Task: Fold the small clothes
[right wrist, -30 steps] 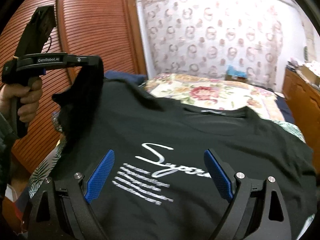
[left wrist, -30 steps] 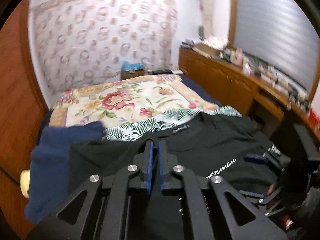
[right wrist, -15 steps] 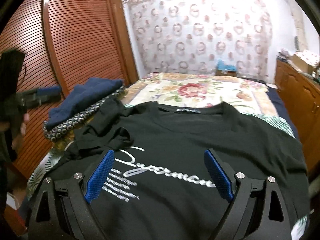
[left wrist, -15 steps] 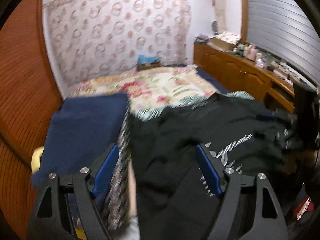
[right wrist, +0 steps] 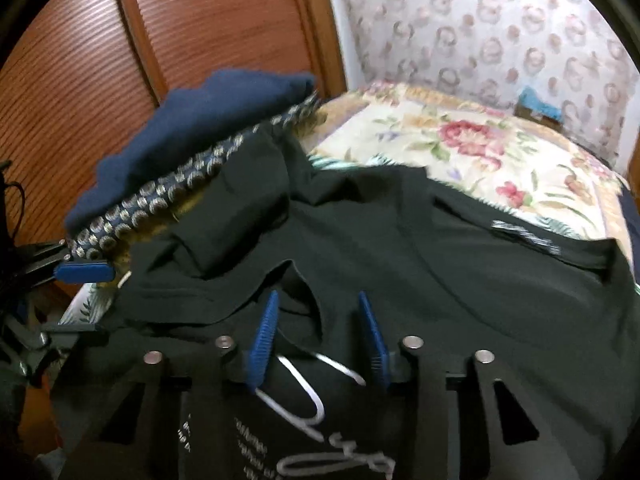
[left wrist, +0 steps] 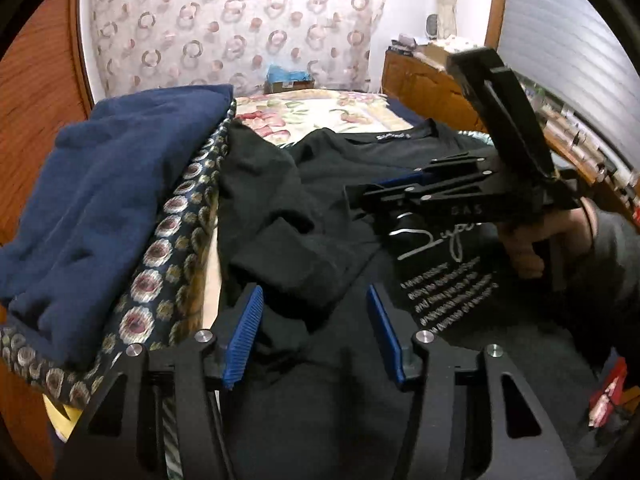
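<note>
A black T-shirt (left wrist: 320,176) with white script lettering lies spread on the bed; it also shows in the right wrist view (right wrist: 460,264). Its left sleeve (left wrist: 280,248) is folded inward and rumpled. My left gripper (left wrist: 314,320) is open, its blue pads straddling the sleeve fabric at the shirt's left edge. My right gripper (right wrist: 318,328) is partly open over the shirt's chest, just above the lettering, close to the folded sleeve (right wrist: 240,224). The right gripper (left wrist: 404,184) also shows from the side in the left wrist view, held by a hand.
A stack of folded clothes, a navy garment (left wrist: 108,184) on a circle-patterned one (left wrist: 168,260), lies at the bed's left edge, touching the shirt. The floral bedspread (right wrist: 460,148) lies beyond. A wooden louvred wardrobe (right wrist: 120,40) stands left, a cluttered wooden counter (left wrist: 432,80) right.
My left gripper let go of the sleeve and opened, then dropped lower at the shirt's left edge. My right gripper moved left toward the folded sleeve and its jaws narrowed.
</note>
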Tool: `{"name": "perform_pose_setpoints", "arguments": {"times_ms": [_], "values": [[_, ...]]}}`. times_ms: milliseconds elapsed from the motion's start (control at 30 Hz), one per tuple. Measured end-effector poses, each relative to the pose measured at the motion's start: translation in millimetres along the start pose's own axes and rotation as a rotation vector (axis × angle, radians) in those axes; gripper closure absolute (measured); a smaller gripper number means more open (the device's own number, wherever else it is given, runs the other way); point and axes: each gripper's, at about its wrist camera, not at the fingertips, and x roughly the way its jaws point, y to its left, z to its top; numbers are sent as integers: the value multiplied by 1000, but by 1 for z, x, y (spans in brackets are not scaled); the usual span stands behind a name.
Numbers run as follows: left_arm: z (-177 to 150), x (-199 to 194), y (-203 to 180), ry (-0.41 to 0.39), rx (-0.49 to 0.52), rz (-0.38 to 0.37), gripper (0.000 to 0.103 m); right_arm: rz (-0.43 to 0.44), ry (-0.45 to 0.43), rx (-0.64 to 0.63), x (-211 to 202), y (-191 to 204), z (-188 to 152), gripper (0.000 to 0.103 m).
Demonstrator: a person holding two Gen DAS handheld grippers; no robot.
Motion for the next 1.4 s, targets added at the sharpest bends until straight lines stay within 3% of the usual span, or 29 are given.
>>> {"name": "perform_pose_setpoints", "arguments": {"times_ms": [33,67,233,300,333,567,633,767,833,900,1000,1033,1100,1133,1233,1333,1400], "values": [[1,3,-3,1,20,19,52,3,5,-10,5,4,2,90],[2,8,-5,9,35,42,57,9,4,-18,10,7,8,96],[4,21,-3,45,45,109,76,29,-149,13,0,24,26,102],[3,18,-2,38,47,108,95,6,-196,17,-8,22,25,102],[3,15,-1,32,43,103,97,-5,-214,19,-8,26,25,102],[14,-48,-23,-84,13,-13,99,-29,-245,13,-10,33,8,102],[15,-56,-34,-80,16,-72,99,-22,-267,17,-26,21,11,102],[17,-61,-47,-78,20,-114,99,-41,-311,21,-87,-35,-25,102],[15,-58,-49,-73,37,-95,88,-81,-300,53,-89,-41,-34,102],[12,-56,-50,-79,46,-67,68,-125,-261,96,-89,-48,-45,102],[6,-50,-41,-66,37,-38,54,-179,-217,127,-88,-51,-55,88],[4,-46,-36,-51,31,-22,51,-175,-216,135,-88,-51,-58,87],[-3,-39,-30,-38,28,8,30,-168,-207,147,-86,-49,-63,86],[-7,-33,-24,-23,24,15,25,-185,-203,147,-84,-47,-63,83],[-18,-14,-9,44,-2,45,23,-253,-193,153,-81,-48,-56,67],[-29,-5,1,60,-26,67,23,-287,-190,191,-79,-53,-44,66],[-34,-1,4,74,-32,79,23,-259,-187,191,-84,-46,-34,66]]}}
